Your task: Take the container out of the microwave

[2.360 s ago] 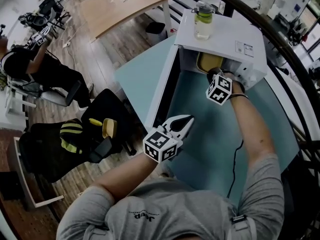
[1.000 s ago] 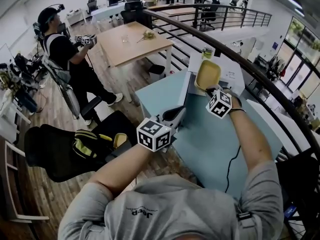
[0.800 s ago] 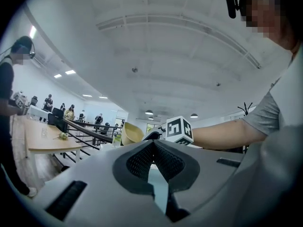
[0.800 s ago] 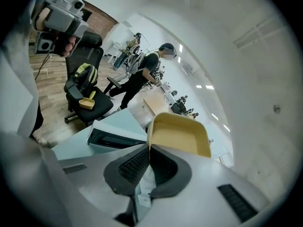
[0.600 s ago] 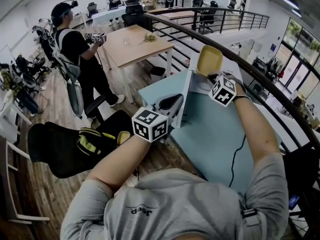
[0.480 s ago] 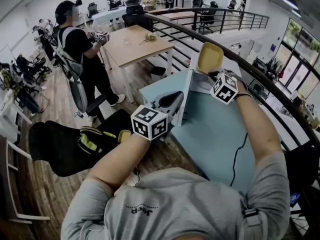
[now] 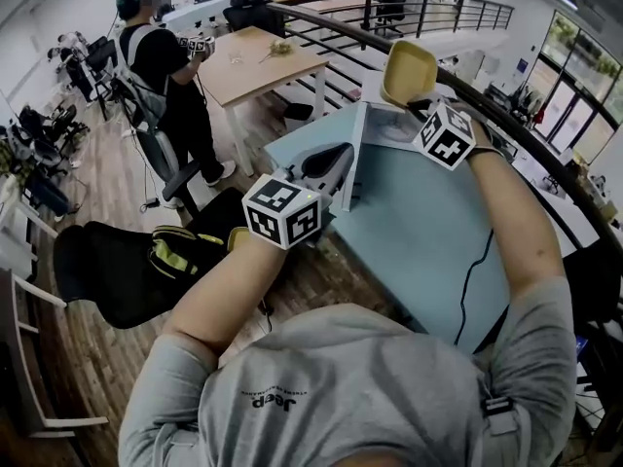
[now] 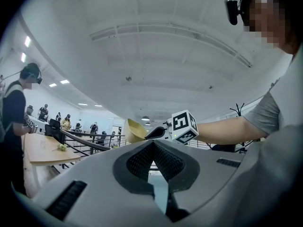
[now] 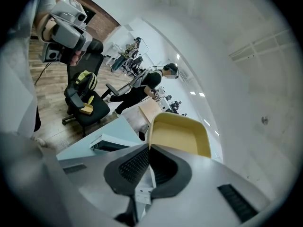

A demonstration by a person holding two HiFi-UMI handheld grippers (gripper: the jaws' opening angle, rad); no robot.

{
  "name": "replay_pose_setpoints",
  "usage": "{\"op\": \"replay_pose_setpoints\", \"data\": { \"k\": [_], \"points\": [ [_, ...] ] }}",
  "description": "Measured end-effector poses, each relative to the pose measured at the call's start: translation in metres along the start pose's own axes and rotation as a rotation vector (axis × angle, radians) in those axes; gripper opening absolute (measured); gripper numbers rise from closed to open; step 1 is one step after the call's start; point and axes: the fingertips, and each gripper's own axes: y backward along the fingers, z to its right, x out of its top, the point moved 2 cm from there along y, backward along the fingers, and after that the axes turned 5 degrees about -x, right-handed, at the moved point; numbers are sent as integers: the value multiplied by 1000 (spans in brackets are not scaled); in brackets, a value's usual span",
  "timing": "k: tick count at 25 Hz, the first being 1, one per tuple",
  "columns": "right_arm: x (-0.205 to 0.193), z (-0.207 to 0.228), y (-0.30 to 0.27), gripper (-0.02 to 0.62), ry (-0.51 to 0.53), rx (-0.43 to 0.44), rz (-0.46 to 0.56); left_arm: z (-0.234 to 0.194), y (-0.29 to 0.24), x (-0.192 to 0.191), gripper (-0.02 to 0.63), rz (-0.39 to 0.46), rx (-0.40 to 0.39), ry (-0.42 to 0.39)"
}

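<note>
The yellow container (image 7: 409, 71) is held up in the air, tilted, above the white microwave (image 7: 387, 126). My right gripper (image 7: 417, 103) is shut on its rim. In the right gripper view the container (image 9: 181, 135) stands just past the jaws of the right gripper (image 9: 149, 148), which pinch its near edge. The microwave door (image 7: 351, 163) hangs open. My left gripper (image 7: 327, 160) hovers beside that door, shut and empty. In the left gripper view its pads meet at the left gripper's tip (image 8: 153, 144), with the container (image 8: 133, 130) beyond it.
The microwave stands on a teal table (image 7: 428, 232). A black chair (image 7: 136, 266) with yellow things on it sits left of the table. A person (image 7: 161, 56) stands by a wooden table (image 7: 263, 54). A dark railing (image 7: 487, 105) curves behind.
The right gripper has drawn the container out of the microwave and raised it high. The left gripper has risen a little beside the open door. The head view has tipped up.
</note>
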Motion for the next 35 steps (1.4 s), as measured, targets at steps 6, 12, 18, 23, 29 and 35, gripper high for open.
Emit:
{"op": "replay_pose_setpoints", "data": {
  "k": [6, 12, 18, 23, 29, 35],
  "points": [
    [-4, 4, 27, 23, -10, -15, -2, 17, -5, 3, 7, -13, -45, -19],
    [-25, -1, 57, 23, -20, -23, -12, 40, -23, 1, 8, -17, -93, -13],
    [-65, -13, 92, 23, -61, -28, -35, 68, -47, -19, 8, -43, -144, 5],
    [-103, -29, 135, 23, -85, -19, -53, 106, -70, -36, 8, -61, -174, 15],
    [-151, -53, 194, 23, -108, -2, -53, 173, -102, -60, 8, -89, -212, 32],
    [-198, -71, 251, 23, -125, 14, -40, 248, -128, -76, 8, -110, -231, 29]
  ]
}}
